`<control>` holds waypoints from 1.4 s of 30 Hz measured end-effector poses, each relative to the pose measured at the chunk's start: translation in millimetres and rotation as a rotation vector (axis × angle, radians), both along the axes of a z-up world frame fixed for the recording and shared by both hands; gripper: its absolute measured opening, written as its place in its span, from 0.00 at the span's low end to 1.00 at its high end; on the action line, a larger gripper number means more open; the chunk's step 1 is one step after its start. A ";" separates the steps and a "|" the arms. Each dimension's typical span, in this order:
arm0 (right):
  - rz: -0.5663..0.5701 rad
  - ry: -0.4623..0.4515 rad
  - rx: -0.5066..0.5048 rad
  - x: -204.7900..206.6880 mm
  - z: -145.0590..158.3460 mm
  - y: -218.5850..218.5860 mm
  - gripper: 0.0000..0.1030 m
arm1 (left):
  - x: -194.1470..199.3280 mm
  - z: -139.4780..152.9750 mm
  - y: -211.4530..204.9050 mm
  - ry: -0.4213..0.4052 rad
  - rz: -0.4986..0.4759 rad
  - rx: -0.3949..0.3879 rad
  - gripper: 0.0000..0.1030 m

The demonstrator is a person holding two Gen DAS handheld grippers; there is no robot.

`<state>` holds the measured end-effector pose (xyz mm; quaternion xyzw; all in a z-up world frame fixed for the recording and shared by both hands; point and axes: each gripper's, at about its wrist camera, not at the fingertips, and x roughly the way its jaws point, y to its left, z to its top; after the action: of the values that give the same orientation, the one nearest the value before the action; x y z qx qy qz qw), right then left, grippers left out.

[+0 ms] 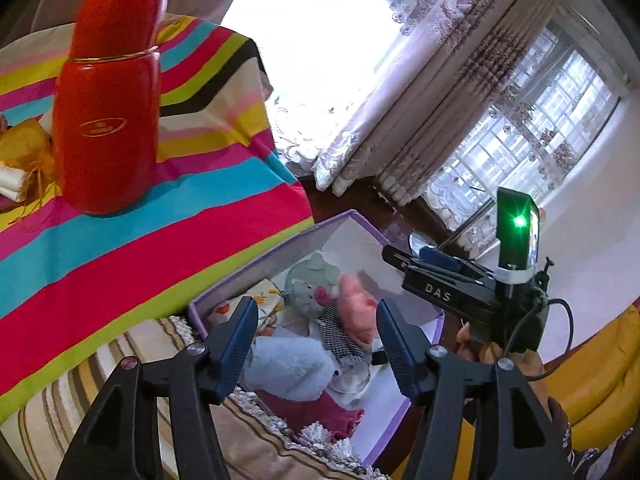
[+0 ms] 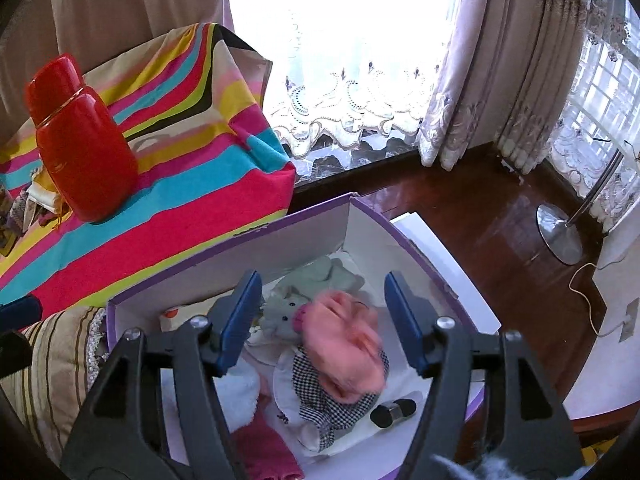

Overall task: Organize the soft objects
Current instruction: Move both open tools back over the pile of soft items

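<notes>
Purple-edged box (image 2: pixel 304 232) beside the striped cloth (image 2: pixel 200 184) holds soft toys: pink plush (image 2: pixel 344 344) blurred, on a checked garment at the box's middle, grey plush (image 2: pixel 280 316) behind it. Both grippers tilt downward over the box, left gripper (image 1: pixel 316 344) and right gripper (image 2: pixel 320 320) released, nothing grasped

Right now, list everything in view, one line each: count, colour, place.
storage box: one, purple-edged, white inside, beside striped cloth
pink soft toy: one, pink, blurred, in box
grey plush: one, grey-green, in box
flask: one, red, on striped cloth
striped cloth: one, multicoloured, draped left
lamp base: one, silver, on floor
left gripper: blue pads, open above box
right gripper: blue pads, open above box
</notes>
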<state>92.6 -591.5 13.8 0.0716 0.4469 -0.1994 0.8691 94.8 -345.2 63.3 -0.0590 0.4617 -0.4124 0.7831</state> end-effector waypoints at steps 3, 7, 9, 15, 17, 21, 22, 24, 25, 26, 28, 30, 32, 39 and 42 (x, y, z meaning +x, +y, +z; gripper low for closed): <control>0.018 -0.004 0.011 1.6 2.1 5.8 0.65 | 5.3 1.0 9.8 -0.005 0.030 -0.003 0.61; 0.057 -0.014 0.017 5.3 7.0 20.2 0.65 | 11.4 3.5 24.9 -0.011 0.071 -0.003 0.61; 0.082 -0.017 0.025 7.9 9.2 30.0 0.65 | 14.5 4.6 34.6 -0.019 0.093 -0.002 0.61; 0.182 -0.024 0.033 19.5 14.8 70.8 0.65 | 26.4 7.9 70.7 -0.034 0.176 -0.006 0.61; 0.219 -0.026 0.039 24.0 16.0 85.3 0.65 | 30.8 7.8 86.3 -0.034 0.209 -0.009 0.61; 0.280 -0.020 0.046 31.5 15.6 113.7 0.65 | 41.3 5.0 119.6 -0.021 0.285 -0.015 0.61; 0.298 -0.017 0.048 34.1 15.1 121.3 0.65 | 44.0 3.9 127.9 -0.016 0.305 -0.018 0.61; 0.337 -0.012 0.050 38.4 14.9 137.6 0.65 | 49.4 2.7 142.7 -0.009 0.339 -0.023 0.61; 0.356 -0.010 0.049 40.2 15.3 145.5 0.65 | 52.2 2.4 147.0 -0.008 0.354 -0.025 0.61; 0.378 -0.009 0.050 42.8 15.5 154.8 0.65 | 54.9 1.9 153.9 -0.007 0.370 -0.028 0.61; 0.415 -0.008 0.050 46.7 16.6 171.4 0.65 | 60.4 0.9 167.1 -0.005 0.399 -0.034 0.61; 0.452 -0.010 0.052 51.9 17.4 188.4 0.65 | 66.2 0.1 181.9 -0.001 0.429 -0.043 0.61; 0.489 -0.010 0.056 57.9 17.8 204.4 0.65 | 72.1 -0.2 193.8 0.002 0.454 -0.052 0.61; 0.586 -0.023 0.051 79.1 20.6 246.9 0.65 | 96.0 -1.5 234.5 0.024 0.546 -0.089 0.61; 0.613 -0.029 0.053 90.2 20.3 261.0 0.65 | 108.5 -2.5 247.3 0.035 0.579 -0.102 0.60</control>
<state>182.9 -330.5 34.0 -0.0410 0.4403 0.0850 0.8929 203.4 -97.8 60.8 -0.2346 0.4179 -0.1931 0.8561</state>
